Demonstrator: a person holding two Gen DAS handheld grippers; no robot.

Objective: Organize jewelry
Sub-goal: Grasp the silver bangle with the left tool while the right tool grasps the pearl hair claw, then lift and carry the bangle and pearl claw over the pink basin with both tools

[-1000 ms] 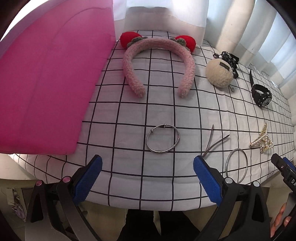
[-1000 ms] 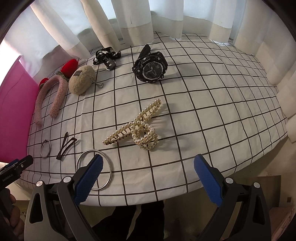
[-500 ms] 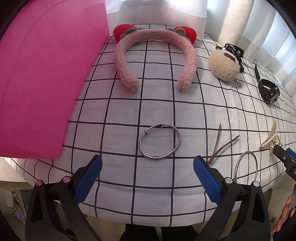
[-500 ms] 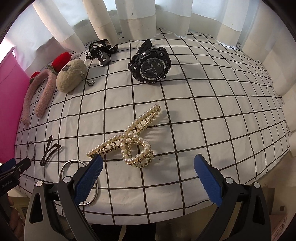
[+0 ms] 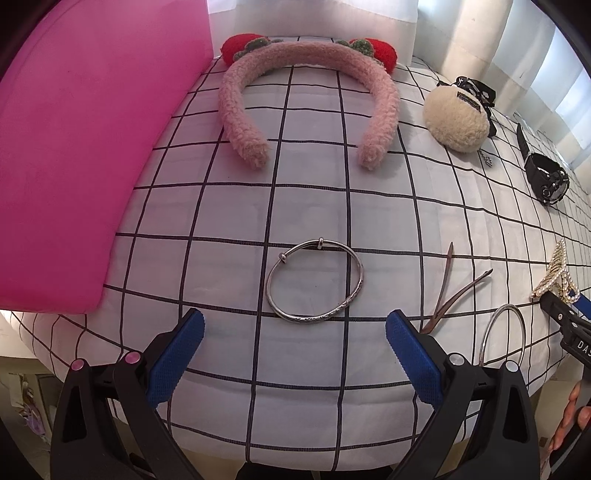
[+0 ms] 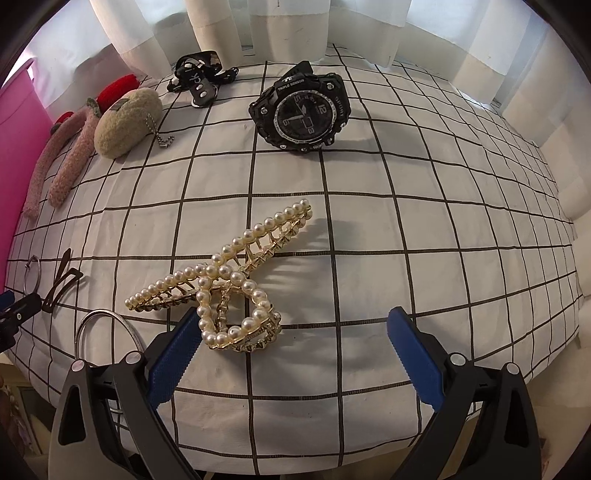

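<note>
My left gripper [image 5: 293, 349] is open, just short of a silver bangle [image 5: 314, 281] that lies flat on the checked cloth. Farther back lies a pink fuzzy headband [image 5: 308, 99] with red ears. My right gripper [image 6: 291, 350] is open too, its left finger close beside a pearl hair claw [image 6: 229, 284]. Behind the claw rests a black sports watch [image 6: 303, 110]. A thin plain bangle [image 6: 105, 332] and a dark hair clip [image 6: 61, 286] lie to the left of the claw. The plain bangle [image 5: 504, 338] and the clip [image 5: 452, 291] also show in the left wrist view.
A pink box [image 5: 81, 147] stands along the left side of the checked cloth [image 5: 332, 184]. A cream plush pouch [image 6: 127, 122] with a ball chain and a black strap item [image 6: 201, 77] lie at the back. White curtains [image 6: 295, 26] hang behind. The cloth's front edge runs under both grippers.
Both grippers have moved forward and lower over the table. The silver bangle now sits nearer my left fingers and the pearl claw nearer my right. Nothing on the cloth has shifted.
</note>
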